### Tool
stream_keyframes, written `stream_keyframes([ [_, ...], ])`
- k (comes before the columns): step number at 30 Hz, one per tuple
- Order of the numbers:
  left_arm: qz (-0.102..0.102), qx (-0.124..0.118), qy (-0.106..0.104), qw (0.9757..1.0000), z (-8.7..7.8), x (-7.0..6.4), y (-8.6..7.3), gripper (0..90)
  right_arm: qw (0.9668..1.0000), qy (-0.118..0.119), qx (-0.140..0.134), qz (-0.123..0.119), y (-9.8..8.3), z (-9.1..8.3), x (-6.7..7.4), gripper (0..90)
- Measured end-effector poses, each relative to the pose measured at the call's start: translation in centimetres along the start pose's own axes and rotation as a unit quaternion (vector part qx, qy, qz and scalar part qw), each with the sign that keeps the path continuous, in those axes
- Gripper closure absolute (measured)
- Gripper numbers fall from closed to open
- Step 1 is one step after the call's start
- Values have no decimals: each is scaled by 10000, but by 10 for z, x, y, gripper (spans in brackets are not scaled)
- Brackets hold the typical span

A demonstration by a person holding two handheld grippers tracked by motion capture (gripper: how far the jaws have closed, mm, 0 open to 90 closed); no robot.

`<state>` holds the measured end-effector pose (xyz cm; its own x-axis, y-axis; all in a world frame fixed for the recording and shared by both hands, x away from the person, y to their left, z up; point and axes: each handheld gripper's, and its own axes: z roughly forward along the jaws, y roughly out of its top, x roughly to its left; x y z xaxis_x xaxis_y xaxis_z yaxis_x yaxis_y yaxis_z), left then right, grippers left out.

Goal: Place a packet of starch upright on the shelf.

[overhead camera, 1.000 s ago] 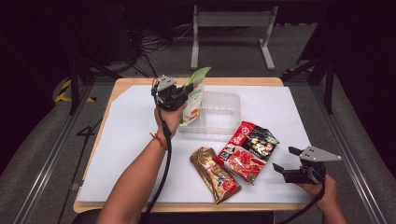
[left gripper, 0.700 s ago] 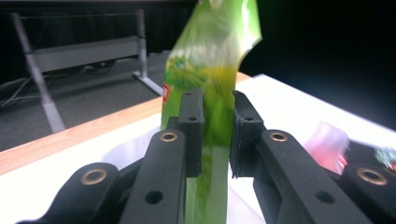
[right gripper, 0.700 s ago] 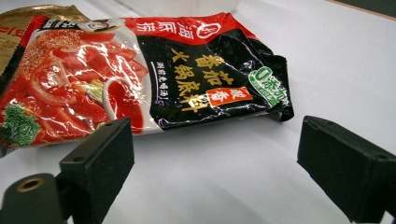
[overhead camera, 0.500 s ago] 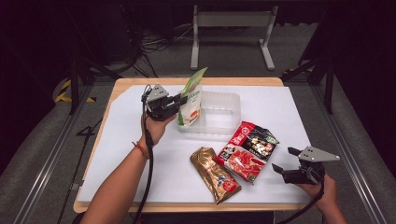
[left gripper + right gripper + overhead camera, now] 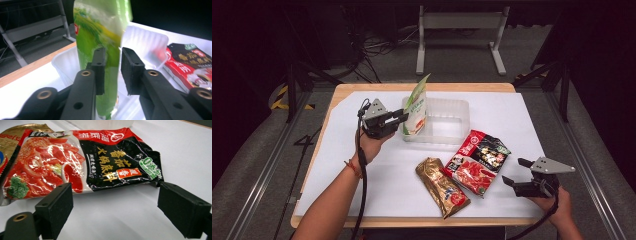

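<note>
A green pouch [image 5: 416, 111] stands upright in the left end of a clear plastic tray [image 5: 452, 107]. My left gripper [image 5: 403, 119] is open just left of it, and its jaws have just been opening. In the left gripper view the pouch [image 5: 100, 30] shows in the gap of the gripper [image 5: 113, 53], and the right pad stands clear of it. A red-and-black soup-base packet [image 5: 474, 160] and a gold packet [image 5: 442, 187] lie flat at the front. My right gripper [image 5: 515, 171] rests wide open and holds nothing, just short of the red packet [image 5: 82, 157].
A white sheet [image 5: 512, 120] covers the wooden table [image 5: 362, 86]. The tray's right half [image 5: 447, 125] holds nothing. A metal stand [image 5: 459, 22] and cables sit on the floor beyond the far edge. Bare sheet lies at the left and the far right.
The left gripper has drawn back to the left and toward the near side, off the green pouch, which stays upright in the tray. The right gripper has not moved.
</note>
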<state>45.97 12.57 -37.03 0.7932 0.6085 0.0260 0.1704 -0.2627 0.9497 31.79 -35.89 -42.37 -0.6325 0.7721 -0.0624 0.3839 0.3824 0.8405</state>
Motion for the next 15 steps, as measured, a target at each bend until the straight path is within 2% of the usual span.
stream_keyframes([
  [1,3,21,-32,10000,-2,-1,0,712,10000,26,-8,-19,0,0,0,152],
  [4,176,54,-39,9998,-11,-5,-3,647,9999,105,-38,28,1,1,1,166],
  [6,260,107,-149,9995,-18,-9,-6,644,9999,125,-34,32,2,2,3,175],
  [9,479,213,-201,9984,-26,-18,-9,599,9999,110,-29,-21,4,3,4,179],
  [12,510,238,-340,9978,-31,-23,-11,565,9999,98,-13,-32,4,3,4,177],
  [13,500,242,-382,9977,-32,-26,-13,524,10000,70,2,-36,3,2,5,173],
  [15,520,284,-543,9968,-33,-32,-16,511,10000,69,1,-34,3,2,4,173],
])
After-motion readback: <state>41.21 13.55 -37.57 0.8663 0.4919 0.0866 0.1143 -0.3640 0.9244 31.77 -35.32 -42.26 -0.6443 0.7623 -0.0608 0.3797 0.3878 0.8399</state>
